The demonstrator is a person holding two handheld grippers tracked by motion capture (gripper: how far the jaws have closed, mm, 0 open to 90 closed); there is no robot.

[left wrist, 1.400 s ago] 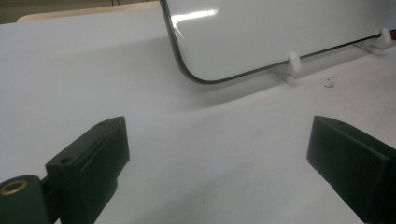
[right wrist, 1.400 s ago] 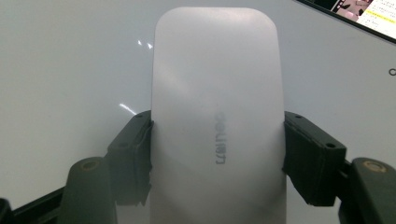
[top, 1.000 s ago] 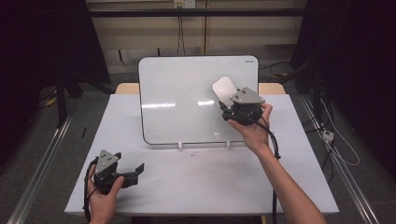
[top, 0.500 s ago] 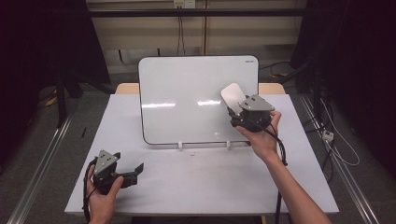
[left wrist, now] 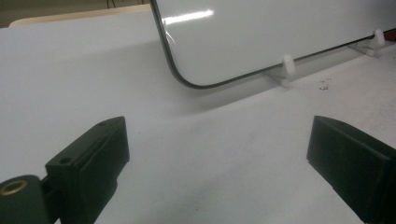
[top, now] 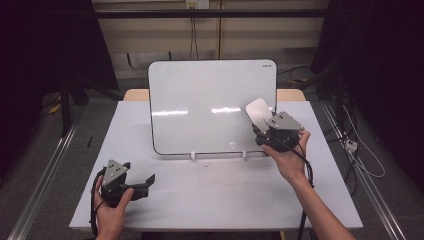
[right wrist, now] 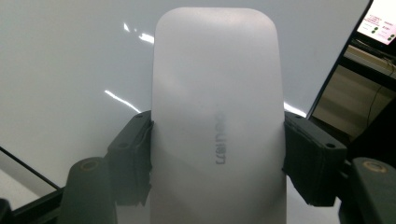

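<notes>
While the left gripper idles open at lower left, the right gripper clamps the eraser across its width, its long axis running out against the whiteboard at centre right.

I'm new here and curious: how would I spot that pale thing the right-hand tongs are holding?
Find the big glossy white board standing on the white table. At its right edge, the right tongs clamp a flat, rounded, matte white eraser block. Faint grey lettering and its dull finish set it apart from the shiny board.

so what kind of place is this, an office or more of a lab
More likely a lab or recording workspace: a bare white table set on metal floor rails, dark curtains at the sides, and loose cables on the floor.
</notes>
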